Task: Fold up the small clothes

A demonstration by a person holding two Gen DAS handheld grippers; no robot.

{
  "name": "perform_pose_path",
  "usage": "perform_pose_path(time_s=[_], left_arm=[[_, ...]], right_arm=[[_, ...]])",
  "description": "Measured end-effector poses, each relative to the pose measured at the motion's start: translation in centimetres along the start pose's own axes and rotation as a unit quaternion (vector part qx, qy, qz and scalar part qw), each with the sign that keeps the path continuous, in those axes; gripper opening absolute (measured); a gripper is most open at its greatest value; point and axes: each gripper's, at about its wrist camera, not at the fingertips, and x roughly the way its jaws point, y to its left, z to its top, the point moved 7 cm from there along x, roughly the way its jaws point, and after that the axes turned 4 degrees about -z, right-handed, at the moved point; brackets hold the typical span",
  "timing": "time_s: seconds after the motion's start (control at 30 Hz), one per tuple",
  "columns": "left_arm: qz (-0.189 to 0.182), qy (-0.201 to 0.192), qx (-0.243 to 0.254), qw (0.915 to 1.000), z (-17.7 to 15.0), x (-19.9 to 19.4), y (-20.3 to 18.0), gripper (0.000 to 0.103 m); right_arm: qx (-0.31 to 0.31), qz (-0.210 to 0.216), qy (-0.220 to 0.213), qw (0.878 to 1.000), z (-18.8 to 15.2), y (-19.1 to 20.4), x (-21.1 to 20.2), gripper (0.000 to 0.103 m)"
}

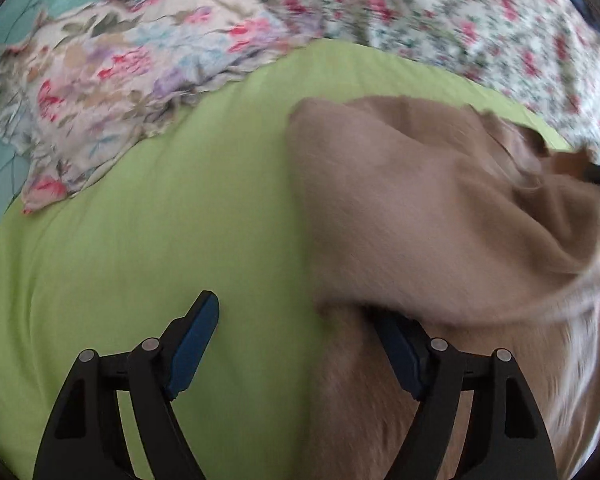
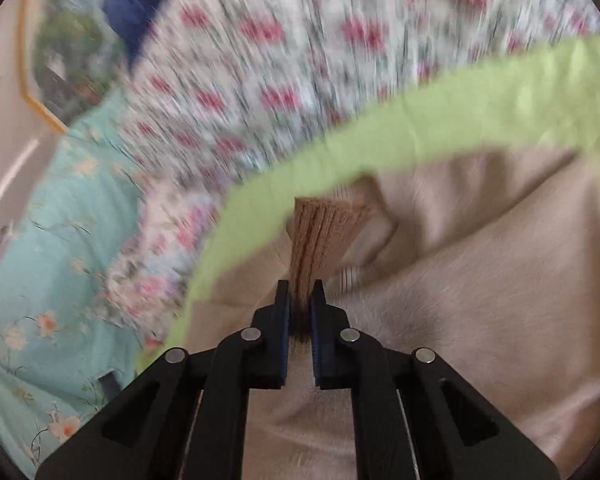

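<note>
Pinching a bunched edge of the tan garment (image 2: 480, 280) in the right gripper (image 2: 300, 292); left gripper (image 1: 296, 320) spread wide, gripping nothing.

Right wrist view: both pads are pressed onto a ribbed, layered fold that sticks up toward 12 o'clock from the fingertips; the rest of the garment spreads from 2 to 6 o'clock over the lime-green sheet (image 2: 500, 120). Left wrist view: one blue pad sits bare over the green sheet at 7 o'clock, the other at 5 o'clock is partly covered by a garment fold draped over it. Garment fills 1 to 5 o'clock there, lifted and blurred at 3 o'clock. Crumpled floral cloth (image 1: 112, 92) lies at 10 o'clock on the sheet edge; small-flower bedspread (image 1: 480, 20) runs across 12 to 2 o'clock. Teal flowered quilt (image 2: 52, 264) at 8 to 9 o'clock in the right view.
</note>
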Motion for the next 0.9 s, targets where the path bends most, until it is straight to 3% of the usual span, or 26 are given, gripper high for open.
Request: perform_pose_path(time_s=[0.1, 0.2, 0.3, 0.4, 0.53, 0.67, 0.8, 0.9], left_arm=[[-0.002, -0.009, -0.037, 0.9993, 0.6, 0.0, 0.9, 0.075], [-0.014, -0.013, -0.033, 0.9993, 0.3, 0.0, 0.1, 0.075], [0.000, -0.006, 0.004, 1.0000, -0.1, 0.3, -1.6, 0.067], [0.008, -0.015, 0.027, 0.9995, 0.2, -0.3, -2.5, 0.057], [-0.020, -0.036, -0.022, 0.9989, 1.0, -1.5, -1.2, 0.057], [-0.008, -0.022, -0.002, 0.9997, -0.3, -0.9, -1.8, 0.055], [-0.026, -0.013, -0.046, 0.9985, -0.3, -0.3, -0.3, 0.053], [-0.045, -0.011, -0.068, 0.9966, -0.3, -0.2, 0.3, 0.053]], right_arm=[[0.002, -0.044, -0.031, 0.999, -0.4, -3.1, -3.2, 0.010], [0.031, -0.086, -0.007, 0.996, -2.4, -7.6, -2.8, 0.010], [0.058, -0.110, 0.024, 0.992, -4.6, -10.7, -1.3, 0.010], [0.056, -0.097, 0.013, 0.994, -4.1, -10.2, -1.6, 0.010], [0.005, -0.081, -0.042, 0.996, -1.7, -7.1, -4.2, 0.010], [-0.006, -0.106, -0.009, 0.994, -2.5, -7.9, -2.5, 0.010], [0.007, -0.117, 0.039, 0.992, -4.7, -9.5, -0.4, 0.010], [0.017, -0.130, 0.050, 0.990, -5.4, -10.7, -0.3, 0.012]])
